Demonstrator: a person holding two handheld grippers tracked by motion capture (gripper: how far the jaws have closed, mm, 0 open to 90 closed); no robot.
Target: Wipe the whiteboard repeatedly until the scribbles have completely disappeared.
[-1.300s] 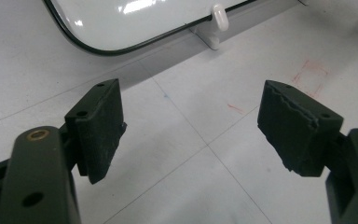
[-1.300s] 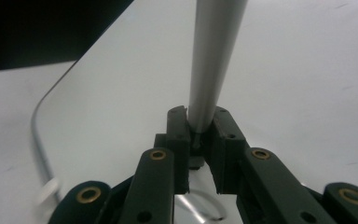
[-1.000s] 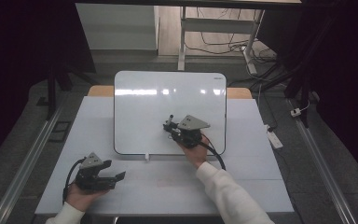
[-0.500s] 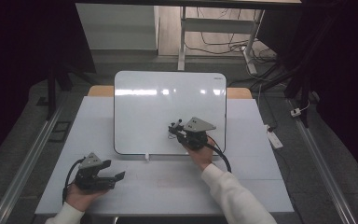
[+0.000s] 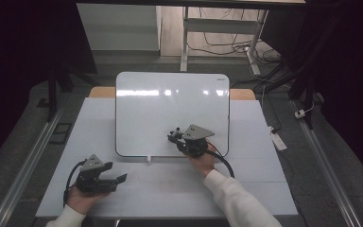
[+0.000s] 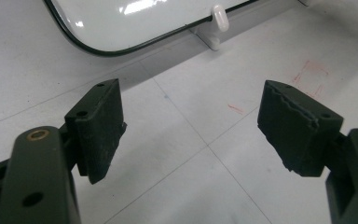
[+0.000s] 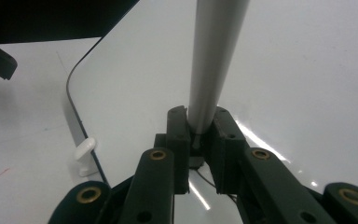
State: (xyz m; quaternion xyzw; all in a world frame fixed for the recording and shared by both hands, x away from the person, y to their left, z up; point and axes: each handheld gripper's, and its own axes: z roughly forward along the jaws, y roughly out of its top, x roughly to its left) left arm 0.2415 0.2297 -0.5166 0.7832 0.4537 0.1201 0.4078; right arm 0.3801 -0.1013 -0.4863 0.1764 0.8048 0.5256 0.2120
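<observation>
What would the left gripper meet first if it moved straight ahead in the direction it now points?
Probably the whiteboard's rounded near edge, beside its small white clip. Before that, the left gripper, jaws open, has bare table ahead; depth is uncertain.

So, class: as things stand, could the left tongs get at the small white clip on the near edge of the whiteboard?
Probably yes. The left tongs stand open over bare table, and the white clip lies ahead with nothing between. The right tongs, shut on a grey marker, are over the whiteboard, off to the side.
</observation>
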